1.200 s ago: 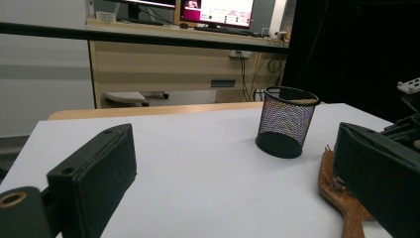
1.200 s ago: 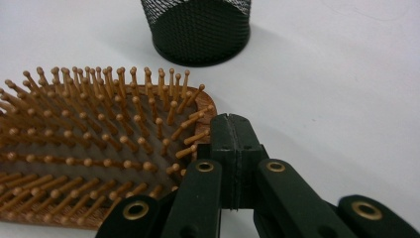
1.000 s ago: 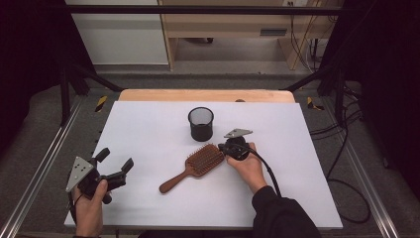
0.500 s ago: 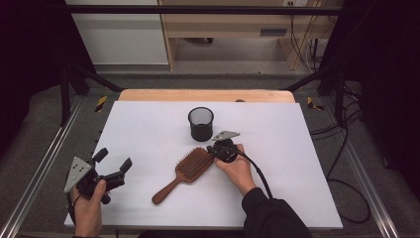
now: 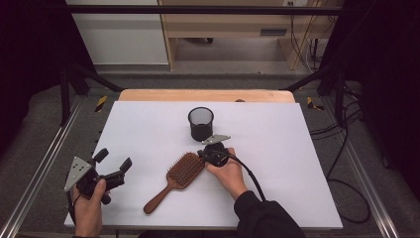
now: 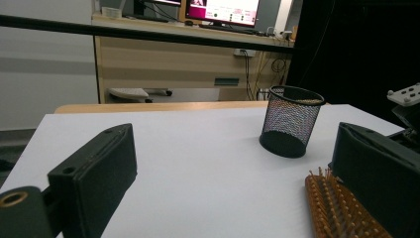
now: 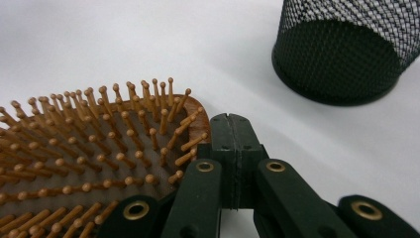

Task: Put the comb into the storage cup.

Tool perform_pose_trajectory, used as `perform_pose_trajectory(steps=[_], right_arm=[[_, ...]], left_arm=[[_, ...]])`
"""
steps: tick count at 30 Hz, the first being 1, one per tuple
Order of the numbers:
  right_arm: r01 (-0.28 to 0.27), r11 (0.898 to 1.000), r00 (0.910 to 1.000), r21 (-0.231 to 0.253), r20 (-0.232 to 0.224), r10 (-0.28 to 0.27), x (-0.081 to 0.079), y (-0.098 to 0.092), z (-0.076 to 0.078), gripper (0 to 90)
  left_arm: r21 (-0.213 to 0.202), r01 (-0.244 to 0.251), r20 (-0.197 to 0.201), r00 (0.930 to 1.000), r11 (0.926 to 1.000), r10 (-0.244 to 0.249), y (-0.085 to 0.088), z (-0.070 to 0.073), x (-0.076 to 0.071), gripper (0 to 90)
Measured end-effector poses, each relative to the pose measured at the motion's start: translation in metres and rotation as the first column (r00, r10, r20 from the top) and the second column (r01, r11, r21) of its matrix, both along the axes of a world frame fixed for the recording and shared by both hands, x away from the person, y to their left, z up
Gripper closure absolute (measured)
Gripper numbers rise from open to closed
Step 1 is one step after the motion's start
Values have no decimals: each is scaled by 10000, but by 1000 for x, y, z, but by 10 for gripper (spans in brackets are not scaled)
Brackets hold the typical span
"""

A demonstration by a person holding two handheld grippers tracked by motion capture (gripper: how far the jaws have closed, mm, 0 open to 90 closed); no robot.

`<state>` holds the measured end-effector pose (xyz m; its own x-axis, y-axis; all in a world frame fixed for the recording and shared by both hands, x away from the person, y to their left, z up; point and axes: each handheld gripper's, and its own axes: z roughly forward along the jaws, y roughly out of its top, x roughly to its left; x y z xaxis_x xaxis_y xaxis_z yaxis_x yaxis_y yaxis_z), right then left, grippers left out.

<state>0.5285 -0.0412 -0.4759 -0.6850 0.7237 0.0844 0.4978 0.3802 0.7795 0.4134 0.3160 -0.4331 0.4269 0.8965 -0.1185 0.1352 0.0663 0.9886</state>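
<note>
**One brush, one cup, two claws on a white tabletop**

One tabletop (image 5: 277, 148) carries everything: a flat white rectangular sheet with a pale wooden strip along its far edge.

Two claws are in view, both black with hard, blocky jaws. The left claw (image 5: 111, 166) is held near the tabletop's near left corner; its jaws stand wide apart with nothing between them. The right claw (image 5: 202, 154) is at the middle of the tabletop; its jaws are pressed flat together, holding nothing.

One brush (image 5: 177, 179) lies on the tabletop, bristles up. It is brown wood: a broad oval paddle head set with many thin pegs, each ending in a small round knob, and a slim handle that points toward the near left. The closed tips of the right claw sit against the far right rim of the brush head, at the edge and not around it.

One cup (image 5: 200, 124) stands upright just beyond the right claw: a round black wire-mesh cylinder, open at the top, apart from the brush.
</note>
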Motion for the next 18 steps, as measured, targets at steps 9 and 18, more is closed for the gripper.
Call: perform_pose_trajectory(steps=[9,18], right_arm=[[499,9987,9970,-127,595,-491,0,-10,13,900],[879,9958,9899,239,1098,-900,-9,-37,30,900]], left_arm=[[-89,-88,1,10000,9999,88,3,1,1,39],[-58,-122,-43,9999,9999,122,3,2,-1,39]])
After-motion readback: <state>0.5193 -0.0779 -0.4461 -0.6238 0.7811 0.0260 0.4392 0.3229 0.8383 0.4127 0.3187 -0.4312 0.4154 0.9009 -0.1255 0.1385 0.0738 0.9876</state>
